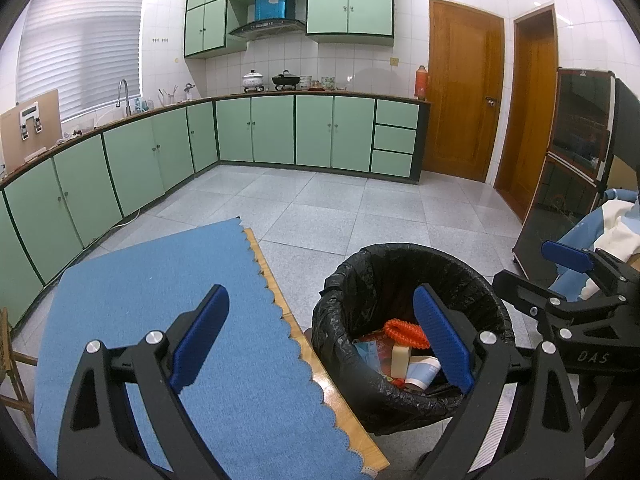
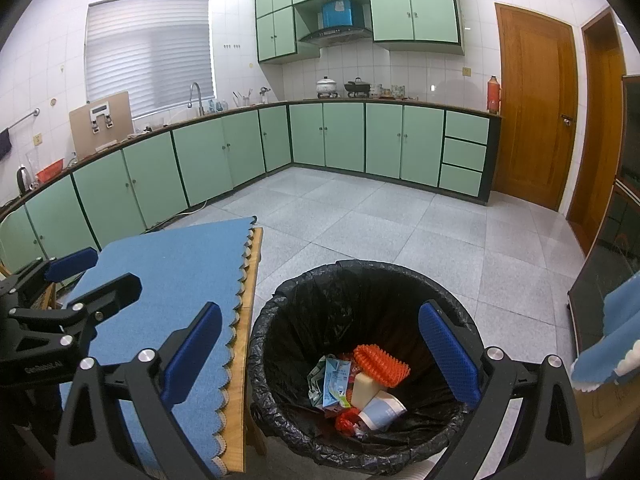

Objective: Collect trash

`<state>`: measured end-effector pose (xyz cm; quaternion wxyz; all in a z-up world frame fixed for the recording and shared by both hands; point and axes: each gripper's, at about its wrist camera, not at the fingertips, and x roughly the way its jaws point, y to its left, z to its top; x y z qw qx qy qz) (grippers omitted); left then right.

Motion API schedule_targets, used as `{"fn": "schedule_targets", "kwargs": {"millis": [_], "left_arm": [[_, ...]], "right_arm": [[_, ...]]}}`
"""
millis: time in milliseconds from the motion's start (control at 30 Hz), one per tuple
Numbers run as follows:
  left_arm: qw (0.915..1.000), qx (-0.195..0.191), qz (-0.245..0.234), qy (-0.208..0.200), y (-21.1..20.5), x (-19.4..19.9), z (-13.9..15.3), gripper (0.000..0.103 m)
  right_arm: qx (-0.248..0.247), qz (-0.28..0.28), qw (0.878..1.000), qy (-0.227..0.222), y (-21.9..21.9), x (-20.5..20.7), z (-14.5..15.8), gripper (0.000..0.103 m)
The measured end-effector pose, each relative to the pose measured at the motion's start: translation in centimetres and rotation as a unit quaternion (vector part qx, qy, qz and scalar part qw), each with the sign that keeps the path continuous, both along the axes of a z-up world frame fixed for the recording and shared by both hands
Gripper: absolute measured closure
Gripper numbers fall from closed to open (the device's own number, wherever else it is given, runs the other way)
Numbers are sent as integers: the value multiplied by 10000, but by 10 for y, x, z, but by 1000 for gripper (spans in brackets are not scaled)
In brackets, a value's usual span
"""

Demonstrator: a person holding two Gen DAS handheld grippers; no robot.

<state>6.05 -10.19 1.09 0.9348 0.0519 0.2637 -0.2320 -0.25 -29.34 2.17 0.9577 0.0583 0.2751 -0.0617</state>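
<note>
A round bin lined with a black bag [image 1: 380, 280] [image 2: 340, 304] stands on the floor beside a table. Inside lie an orange ridged piece [image 2: 380, 362] [image 1: 404, 332], a cream block [image 2: 366, 390], a paper cup [image 2: 382, 410], a light blue carton [image 2: 334, 384] and a small red scrap [image 2: 346, 420]. My left gripper [image 1: 320, 340] is open and empty, straddling the table edge and the bin's left rim. My right gripper [image 2: 320, 354] hangs open and empty over the bin. Each gripper shows in the other's view, the right [image 1: 544, 272] and the left [image 2: 96, 276].
The wooden table [image 1: 304, 344] carries a blue scalloped cloth [image 1: 160, 280] [image 2: 180, 260]. Green cabinets [image 2: 200, 160] line the left and far walls. Wooden doors [image 2: 536, 108] and a dark glass cabinet [image 1: 576, 152] stand at the right. Blue and white fabric [image 1: 608, 224] lies by the bin.
</note>
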Motion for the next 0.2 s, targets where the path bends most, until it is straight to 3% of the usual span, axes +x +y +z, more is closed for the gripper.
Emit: {"fn": "schedule_targets", "kwargs": {"millis": [200], "left_arm": [[10000, 0, 1, 4, 1, 0, 0, 12]], "right_arm": [[0, 0, 10000, 5, 0, 0, 0, 6]]}}
